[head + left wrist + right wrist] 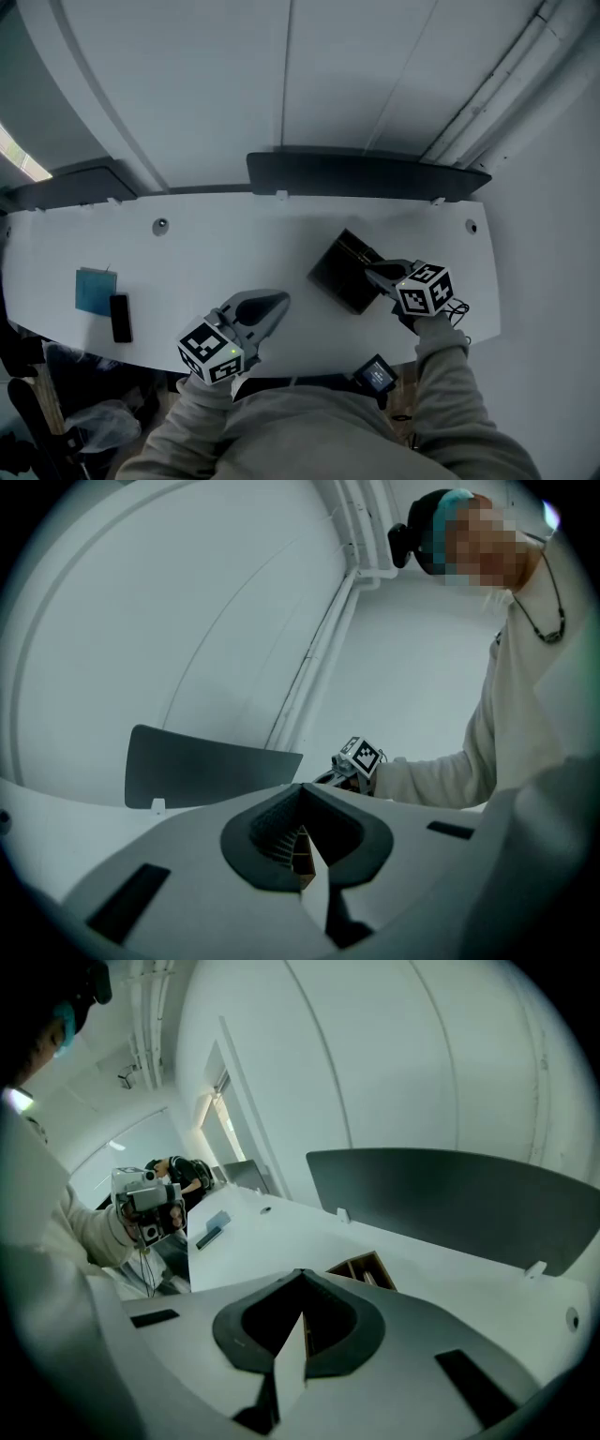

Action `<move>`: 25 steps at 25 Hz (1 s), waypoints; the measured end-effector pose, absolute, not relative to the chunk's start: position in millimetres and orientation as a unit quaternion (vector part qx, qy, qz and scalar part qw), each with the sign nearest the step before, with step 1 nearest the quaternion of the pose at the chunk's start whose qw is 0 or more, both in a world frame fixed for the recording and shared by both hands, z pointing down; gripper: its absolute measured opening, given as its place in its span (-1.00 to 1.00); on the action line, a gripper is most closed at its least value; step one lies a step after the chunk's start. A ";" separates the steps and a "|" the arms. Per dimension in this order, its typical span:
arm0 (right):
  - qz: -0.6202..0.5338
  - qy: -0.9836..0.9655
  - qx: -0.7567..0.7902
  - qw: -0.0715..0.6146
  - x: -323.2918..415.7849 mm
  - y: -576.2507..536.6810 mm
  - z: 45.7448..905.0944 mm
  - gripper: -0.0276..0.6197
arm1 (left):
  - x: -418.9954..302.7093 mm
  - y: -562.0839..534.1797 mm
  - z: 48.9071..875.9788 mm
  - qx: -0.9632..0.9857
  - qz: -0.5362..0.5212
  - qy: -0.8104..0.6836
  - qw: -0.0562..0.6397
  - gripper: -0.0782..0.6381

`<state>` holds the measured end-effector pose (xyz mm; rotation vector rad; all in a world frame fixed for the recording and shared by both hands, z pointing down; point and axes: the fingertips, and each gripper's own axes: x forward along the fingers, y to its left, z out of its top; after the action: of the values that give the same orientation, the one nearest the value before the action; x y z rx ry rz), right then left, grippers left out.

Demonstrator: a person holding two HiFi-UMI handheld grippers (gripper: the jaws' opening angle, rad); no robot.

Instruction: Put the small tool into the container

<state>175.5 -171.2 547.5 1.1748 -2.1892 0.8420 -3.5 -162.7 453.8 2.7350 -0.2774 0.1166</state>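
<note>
Item one, the white table: it runs under both my grippers, with a dark divider screen standing along its far edge.

Item two, the container: a dark open box with wood-coloured compartments, lying directly ahead of my right gripper, whose tip is at or over the near edge. A pale sliver shows in one compartment; I cannot tell what it is.

Item three, the grippers: the right one has its jaws drawn fully together with nothing between them. My left gripper hangs over bare table, jaws likewise closed and empty.

Item four, the teal pad: it lies well off to the left of my left gripper, near the table's end.

Item five, the slim black bar: it lies flat just beside the pad, on the side towards me. I judge this to be the small tool, though its detail is too small to confirm.

Handling assessment: it looks rigid, light and probably smooth-skinned, so liable to skid or twist if pinched at one end. I would take it across its narrow width at mid-length, pads square to the long sides. Lying flat, it leaves little height to catch.
</note>
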 end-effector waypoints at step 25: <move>0.232 -0.822 0.515 0.079 160.3 -111.3 412.7 -0.85 | 22.4 -156.7 414.8 0.988 0.039 -0.040 0.141 -0.77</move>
<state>160.3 -111.3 412.7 1.5397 -2.4580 0.6949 22.4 -156.7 414.8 2.8541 -0.1169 0.1135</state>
